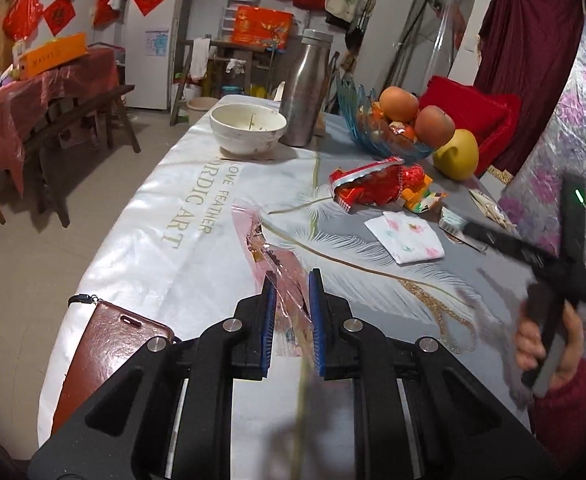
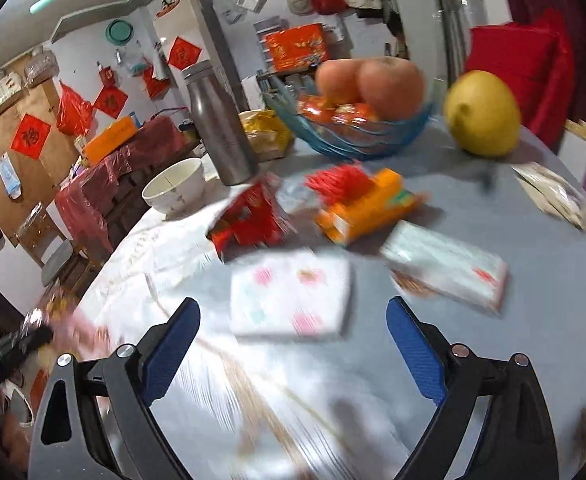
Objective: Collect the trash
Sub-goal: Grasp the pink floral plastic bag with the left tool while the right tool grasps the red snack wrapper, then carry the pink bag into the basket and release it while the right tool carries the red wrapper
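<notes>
My left gripper is shut on a crumpled pink see-through plastic wrapper, which runs between the blue pads and trails forward over the table. Further back lies a heap of litter: a red foil snack wrapper and an orange wrapper. A white tissue pack with pink dots lies nearer. In the right wrist view my right gripper stands wide open over that tissue pack, nothing between its fingers. The red wrapper, the orange wrapper and a white-green packet lie beyond, blurred.
The cloth-covered table also bears a white bowl, a steel flask, a blue glass fruit bowl, a yellow fruit and a brown phone case near its left edge. A hand holds the right gripper's handle.
</notes>
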